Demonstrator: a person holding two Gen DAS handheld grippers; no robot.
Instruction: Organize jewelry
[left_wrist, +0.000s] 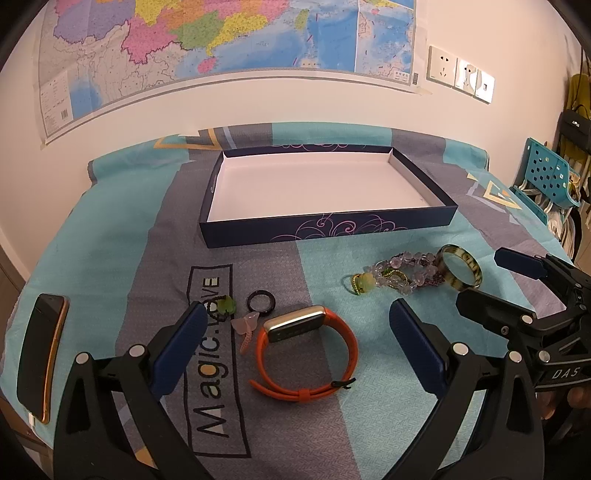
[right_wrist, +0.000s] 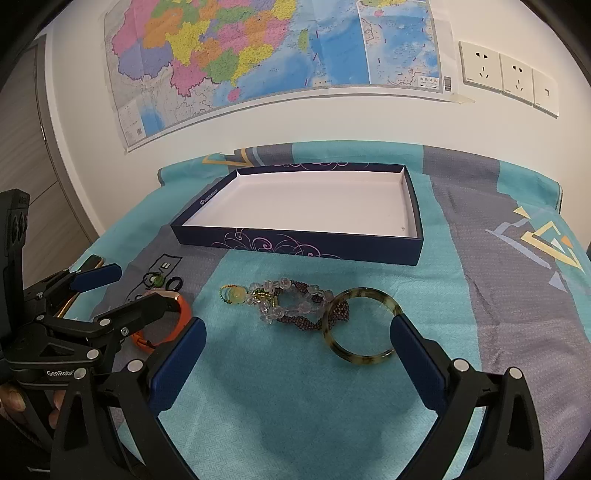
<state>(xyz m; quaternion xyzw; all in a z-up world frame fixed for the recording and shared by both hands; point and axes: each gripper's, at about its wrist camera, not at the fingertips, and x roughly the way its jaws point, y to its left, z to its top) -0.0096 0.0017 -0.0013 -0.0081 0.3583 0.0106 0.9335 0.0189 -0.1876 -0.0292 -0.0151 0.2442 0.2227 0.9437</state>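
Left gripper (left_wrist: 295, 314) spread wide, holding nothing — orange watch (left_wrist: 308, 354) lies between its fingers on the cloth (left_wrist: 110, 240). Right gripper (right_wrist: 297, 332) also wide, unloaded, bangle (right_wrist: 360, 325) near its right finger; box (right_wrist: 295, 243) behind.

Wall map (left_wrist: 221, 40) above bed's far edge. Wall sockets (right_wrist: 506, 75) to its right. Phone (left_wrist: 40, 354) at bedspread's (right_wrist: 498, 258) near-left edge.

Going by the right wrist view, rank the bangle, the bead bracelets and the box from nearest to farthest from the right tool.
1. Bangle: touching the right finger of the right tool.
2. Bead bracelets: just beyond, left of the bangle.
3. Box: farthest, toward the wall.
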